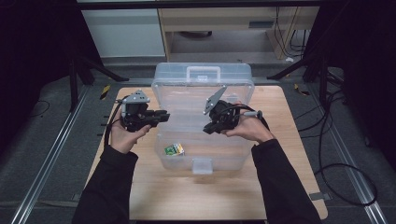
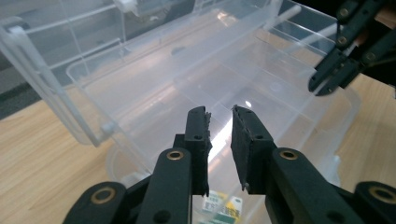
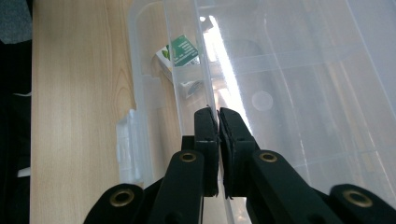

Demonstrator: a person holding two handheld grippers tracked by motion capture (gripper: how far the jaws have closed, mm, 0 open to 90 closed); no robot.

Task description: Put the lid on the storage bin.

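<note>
Spanning the lower half of the high view, a light wooden table (image 1: 154, 196) carries everything, with dark floor and cables around it. On its middle stands a big clear plastic box (image 1: 203, 140), its hinged lid (image 1: 203, 77) raised upright at the far side with a handle moulded into the top edge and a latch at the near wall. A clear inner tray (image 3: 299, 93) with shallow compartments sits over the open box; in the right gripper view its thin near edge runs straight up between the jaws of the right gripper (image 3: 218, 112), which are clenched on that edge with almost no gap — so the tray is what this tool is grasping, over the box's right half. The left gripper (image 2: 219, 112), held at the box's left side and pointing across it, has nothing between its pads: a narrow gap shows between them, with bare plastic beyond, so it is released, though its jaws stand fairly close together. Smallest of all, a little green-and-white carton (image 1: 174, 149) lies on the box's floor at the near left corner, under the tray.
</note>
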